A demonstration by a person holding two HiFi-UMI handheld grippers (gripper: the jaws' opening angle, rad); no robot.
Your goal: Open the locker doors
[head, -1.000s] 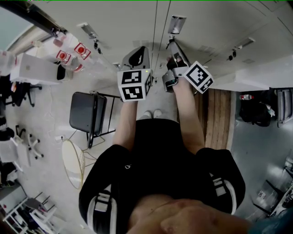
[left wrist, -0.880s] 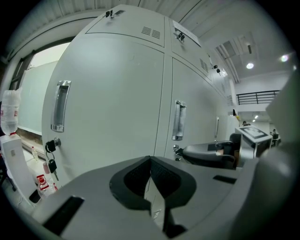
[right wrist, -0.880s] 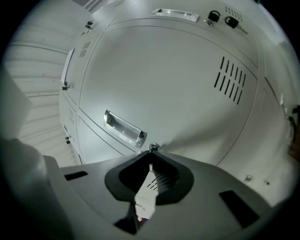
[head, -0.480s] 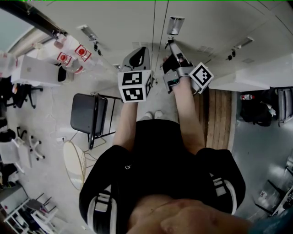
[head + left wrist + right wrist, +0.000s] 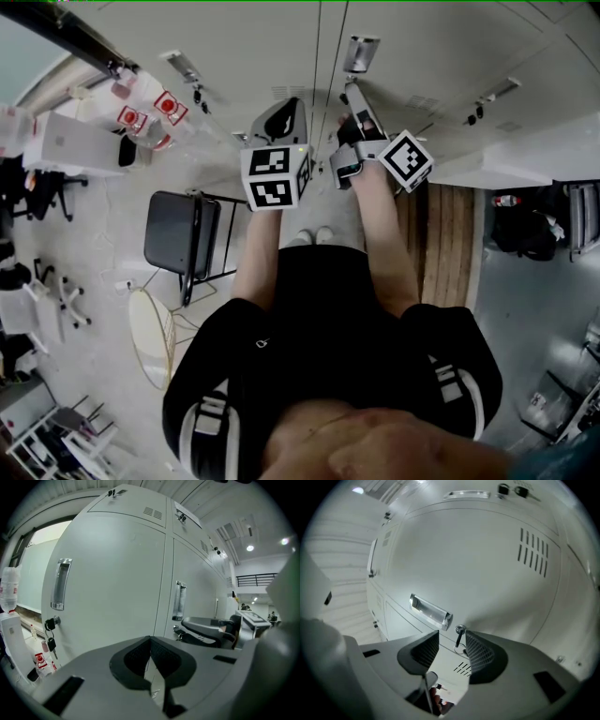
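Two grippers point at the bank of pale locker doors (image 5: 253, 42) on the far side of the scene, and every door in sight is shut.

The left gripper (image 5: 150, 640) is clenched: its dark ribbed pads meet at the tips with nothing between them. It hangs near the lockers without touching them, aimed at the seam between two doors. On the door to the left of that seam are a long metal handle (image 5: 61, 584) and, just below it, a bunch of keys (image 5: 49, 634) hanging from the lock. The door to the right has a handle of its own, and the other gripper reaches in just beneath it.

The right gripper (image 5: 452, 637) is released. Its jaws have just been opening and now stand well apart. A key (image 5: 460, 633) sticking out of the door's lock stands in the gap between the tips, nearer the right pad, and the pads do not clamp it. A ring hangs from the key. Just left of the lock is a recessed handle (image 5: 431, 611), and vent slots (image 5: 533, 551) are cut into the same door farther right.

In the head view both forearms reach away from the person toward the lockers, with the right gripper slightly farther in. On the floor to the left are a dark folding chair (image 5: 178, 234) and, nearer the lockers, bottles with red labels (image 5: 150, 111).
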